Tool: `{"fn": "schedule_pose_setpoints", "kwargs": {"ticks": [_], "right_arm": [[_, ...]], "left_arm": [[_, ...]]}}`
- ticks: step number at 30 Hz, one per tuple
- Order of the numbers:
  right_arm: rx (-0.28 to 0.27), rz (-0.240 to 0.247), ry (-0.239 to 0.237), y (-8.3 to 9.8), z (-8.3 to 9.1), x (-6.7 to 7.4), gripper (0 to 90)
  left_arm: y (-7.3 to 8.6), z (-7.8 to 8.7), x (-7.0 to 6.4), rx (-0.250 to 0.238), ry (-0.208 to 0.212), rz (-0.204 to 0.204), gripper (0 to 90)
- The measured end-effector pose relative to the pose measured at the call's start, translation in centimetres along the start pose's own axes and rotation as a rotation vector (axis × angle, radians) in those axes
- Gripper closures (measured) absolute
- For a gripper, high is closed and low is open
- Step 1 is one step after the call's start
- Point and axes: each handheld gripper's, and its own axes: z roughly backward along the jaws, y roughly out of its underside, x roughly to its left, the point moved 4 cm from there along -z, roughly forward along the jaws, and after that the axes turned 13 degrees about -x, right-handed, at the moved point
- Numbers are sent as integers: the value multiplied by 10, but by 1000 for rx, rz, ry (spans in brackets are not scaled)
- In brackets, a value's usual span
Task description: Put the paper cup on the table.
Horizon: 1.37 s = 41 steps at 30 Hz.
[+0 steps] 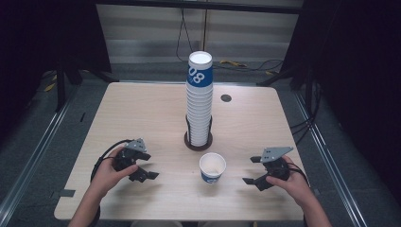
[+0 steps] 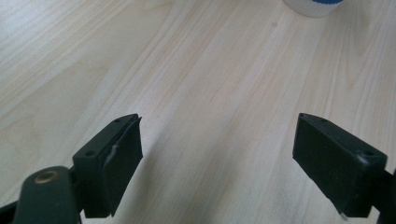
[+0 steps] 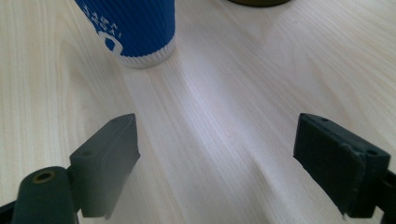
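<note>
On the counter (image 1: pixel 142 109): a pale wood top carried a tall stack, a single cup and two hand-held tongs.
Stack (image 1: pixel 199 99): white ribbed paper cups nested upright near the middle of the counter, the top one banded blue with white numerals; it stood in a dark round holder (image 1: pixel 198 141) with thin upright rods.
Cup (image 1: pixel 212 167): one paper cup stood upright and apart, just in front of the holder, mouth up, white inside, blue band on its wall. It sat between the two tongs, touched by neither.
Left tongs (image 1: pixel 145 166): held in the person's left hand (image 1: pixel 109 174), low over the near-left part of the counter, tips aimed toward the cup. The jaws were spread wide with nothing between them. In the left gripper view only bare wood lay in the gap (image 2: pixel 218 154), and the cup's base (image 2: pixel 314 6) showed at the top edge, well ahead of the jaws.
Right tongs (image 1: pixel 252 170): held in the right hand (image 1: pixel 295 184) at the near-right, tips turned toward the cup. The jaws stood wide apart and gripped nothing. In the right gripper view bare wood lay between them (image 3: pixel 217 154); the cup's blue ribbed wall and white base (image 3: pixel 130 32) stood ahead and to the left, clear of both jaws, and the holder's dark edge (image 3: pixel 258 2) showed at the top.
Cables: a black lead looped from the left tongs across the counter (image 1: pixel 101 158).
Hole (image 1: pixel 226 98): a small dark round grommet sat right of the stack, toward the far edge.
</note>
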Motion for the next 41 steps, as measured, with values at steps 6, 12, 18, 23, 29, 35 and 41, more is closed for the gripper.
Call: {"fn": "schedule_pose_setpoints", "kwargs": {"ticks": [6,12,18,23,29,35,41], "right_arm": [[-11,-17,29,7,3,-3,135],[-28,-36,56,11,8,-8,134],[-26,-45,74,18,10,-12,135],[-29,-49,80,22,12,-14,134],[-18,-48,92,26,14,-14,135],[-15,-55,99,30,14,-14,135],[-25,-66,111,31,16,-16,135]], "left_arm": [[4,4,6,-1,-6,-3,154],[8,6,11,-10,-15,-10,155],[13,10,15,-13,-17,-12,155],[17,13,20,-23,-22,-3,154],[22,17,24,-21,-37,0,155],[29,17,28,-15,-37,-8,156],[31,17,29,-3,-41,-11,156]]}}
